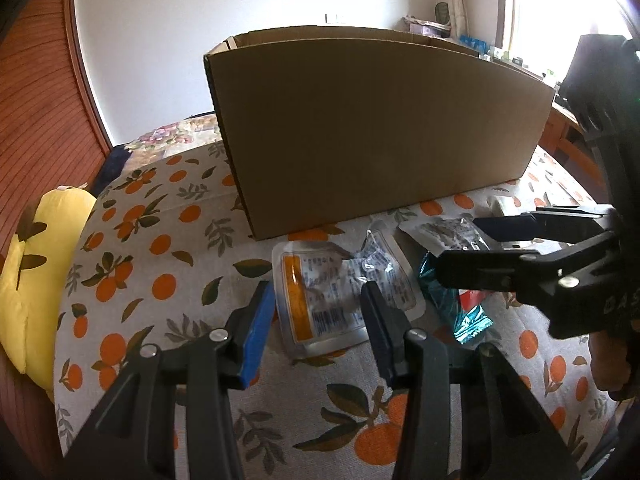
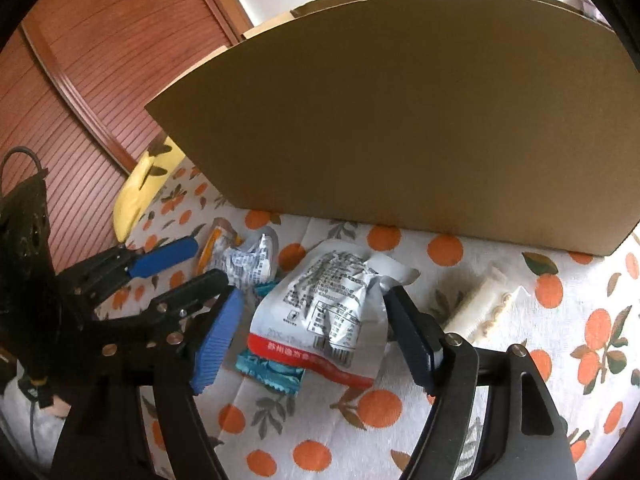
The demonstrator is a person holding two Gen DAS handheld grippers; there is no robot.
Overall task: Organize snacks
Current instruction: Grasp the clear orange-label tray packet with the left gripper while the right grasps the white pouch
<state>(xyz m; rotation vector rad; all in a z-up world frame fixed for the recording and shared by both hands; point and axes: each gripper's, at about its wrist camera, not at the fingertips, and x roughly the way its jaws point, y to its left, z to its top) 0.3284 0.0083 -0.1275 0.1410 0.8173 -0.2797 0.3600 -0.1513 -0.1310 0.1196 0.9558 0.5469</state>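
Several snack packets lie on the orange-print cloth in front of a tall cardboard box. My left gripper stands open over a silver packet with an orange stripe, one finger on each side of its left half. My right gripper is open around a crumpled silver packet with a red band, and its pads do not press on it. A teal foil packet lies partly under that packet. Each gripper shows in the other's view: the right gripper, the left gripper.
A cream packet lies to the right near the box. A yellow cushion sits off the cloth's left edge, before a brown slatted door. The box's front wall hides its inside.
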